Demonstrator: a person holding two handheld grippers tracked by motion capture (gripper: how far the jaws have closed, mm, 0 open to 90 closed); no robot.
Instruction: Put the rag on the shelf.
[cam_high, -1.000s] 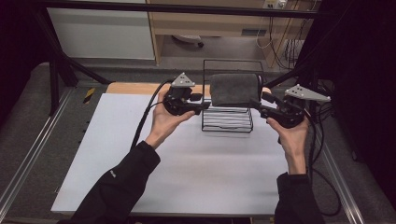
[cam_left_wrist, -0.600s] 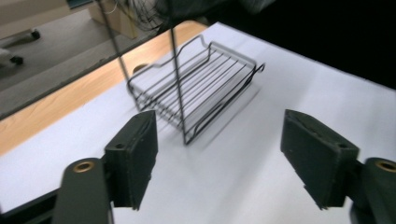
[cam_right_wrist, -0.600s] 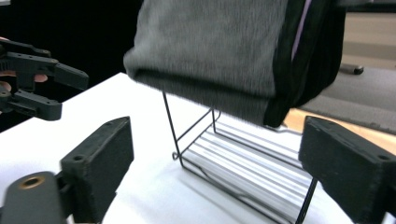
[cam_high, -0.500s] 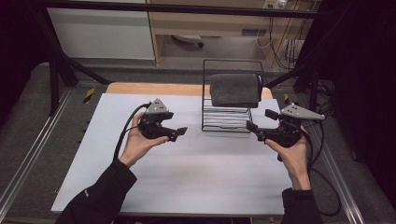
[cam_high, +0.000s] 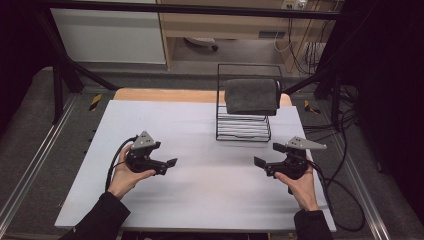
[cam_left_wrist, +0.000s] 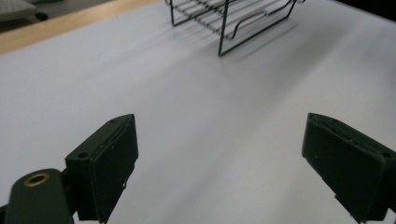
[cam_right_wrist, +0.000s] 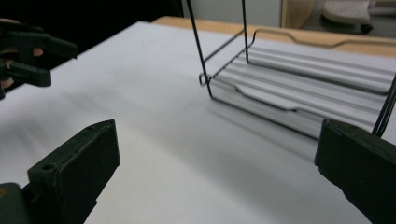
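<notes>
Fingers (cam_left_wrist: 105, 163) spread with nothing between, wire rack (cam_high: 243, 127) unlabelled, grey towel (cam_high: 251, 96) plain

The counter (cam_high: 200, 200) is covered by a smooth, matt white sheet, paper-like or laminate; along its far edge a strip of bare, light wood (cam_high: 165, 95) shows with a soft sheen. Near the far right corner stands a rack (cam_high: 243, 129) of thin black metal wire, slightly glossy. Over the rack's top bar hangs a grey towel (cam_high: 251, 96) of thick, napped cloth, rough and dull. The left hand-held gripper (cam_high: 167, 163) and the right hand-held gripper (cam_high: 262, 161) have matt black plastic jaws; each carries a plate of dull grey metal or plastic on top. A brass-coloured insert (cam_left_wrist: 36, 179) gleams in the left one's body.
</notes>
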